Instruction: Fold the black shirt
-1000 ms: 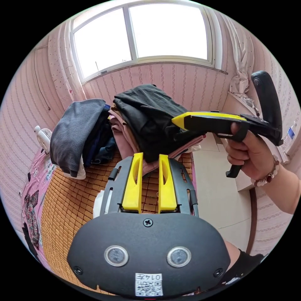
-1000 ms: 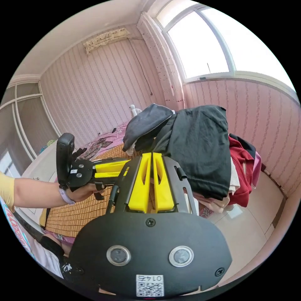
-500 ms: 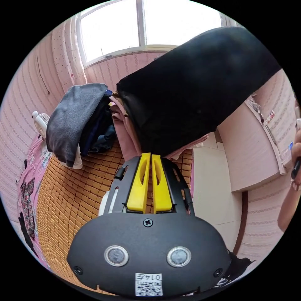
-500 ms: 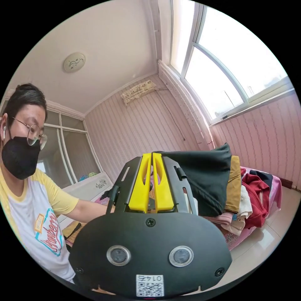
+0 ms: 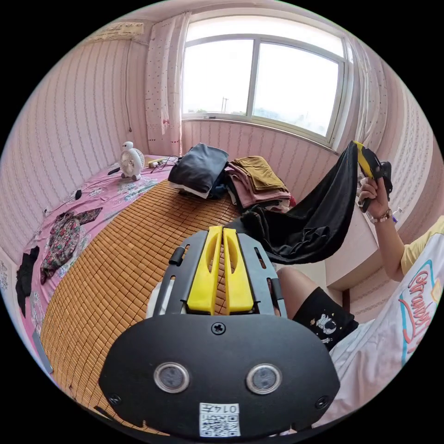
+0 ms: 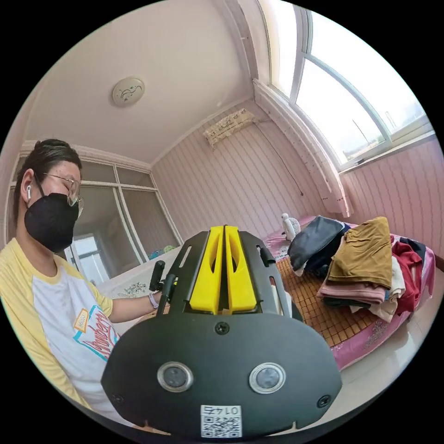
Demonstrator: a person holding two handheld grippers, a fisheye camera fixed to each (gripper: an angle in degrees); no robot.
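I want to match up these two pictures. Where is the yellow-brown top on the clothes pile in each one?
Left gripper view: the yellow-brown top lies on top of the clothes pile, just above the picture's middle.
Right gripper view: the yellow-brown top is at the right side, again on top of the pile.
Shared landmark: the small white fan standing beyond the piles.
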